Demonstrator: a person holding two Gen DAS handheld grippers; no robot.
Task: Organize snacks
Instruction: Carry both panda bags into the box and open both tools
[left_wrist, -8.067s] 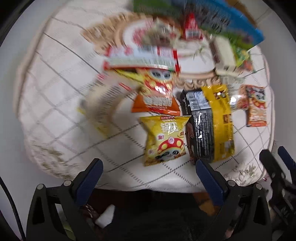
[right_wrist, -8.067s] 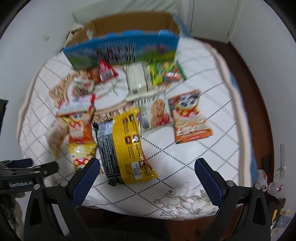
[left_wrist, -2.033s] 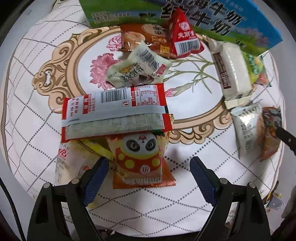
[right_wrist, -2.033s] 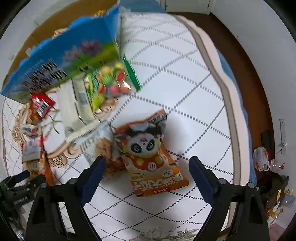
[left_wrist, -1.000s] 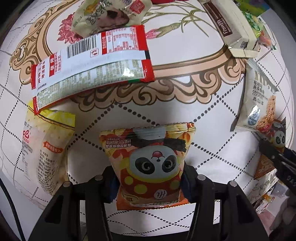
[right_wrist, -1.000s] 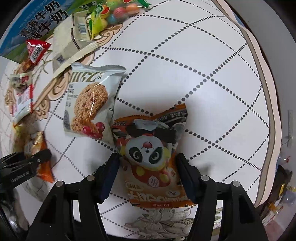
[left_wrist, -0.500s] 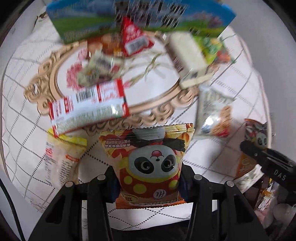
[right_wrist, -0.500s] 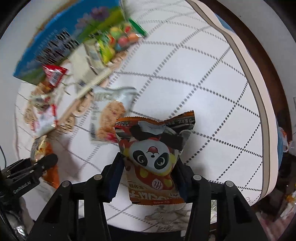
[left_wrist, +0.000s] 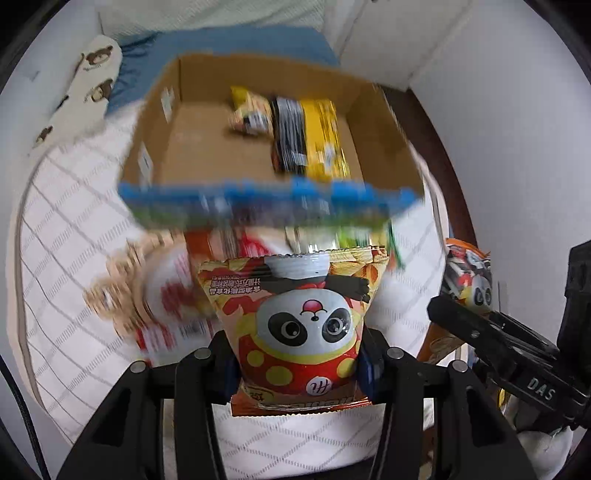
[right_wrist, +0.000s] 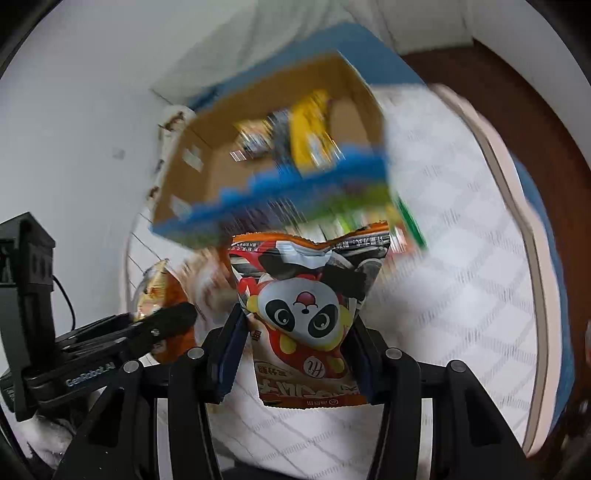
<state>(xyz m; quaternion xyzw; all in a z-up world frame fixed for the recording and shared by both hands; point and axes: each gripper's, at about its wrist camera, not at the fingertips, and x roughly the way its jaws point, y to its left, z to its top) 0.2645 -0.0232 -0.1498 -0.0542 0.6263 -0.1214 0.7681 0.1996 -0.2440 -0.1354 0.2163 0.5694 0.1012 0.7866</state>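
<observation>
My left gripper (left_wrist: 297, 363) is shut on an orange panda snack bag (left_wrist: 295, 325) and holds it above the table. My right gripper (right_wrist: 295, 358) is shut on a second panda snack bag (right_wrist: 306, 310), also lifted. An open cardboard box (left_wrist: 207, 155) with a blue front flap stands at the back; a yellow-black packet (left_wrist: 314, 133) and a small yellow bag (left_wrist: 251, 110) lie inside. The box also shows in the right wrist view (right_wrist: 221, 155). The right gripper appears in the left wrist view (left_wrist: 491, 332) with its bag, the left one in the right wrist view (right_wrist: 147, 328).
Blurred snack packets (left_wrist: 177, 295) lie on the white quilted tablecloth (left_wrist: 66, 236) between me and the box. A blue cushion and a bear-print pillow (left_wrist: 88, 81) lie behind the box. The table edge and dark floor (right_wrist: 546, 110) are at the right.
Both grippers have lifted their panda bags off the table and tilted up toward the box, whose inside has come into view. The background is motion-blurred.
</observation>
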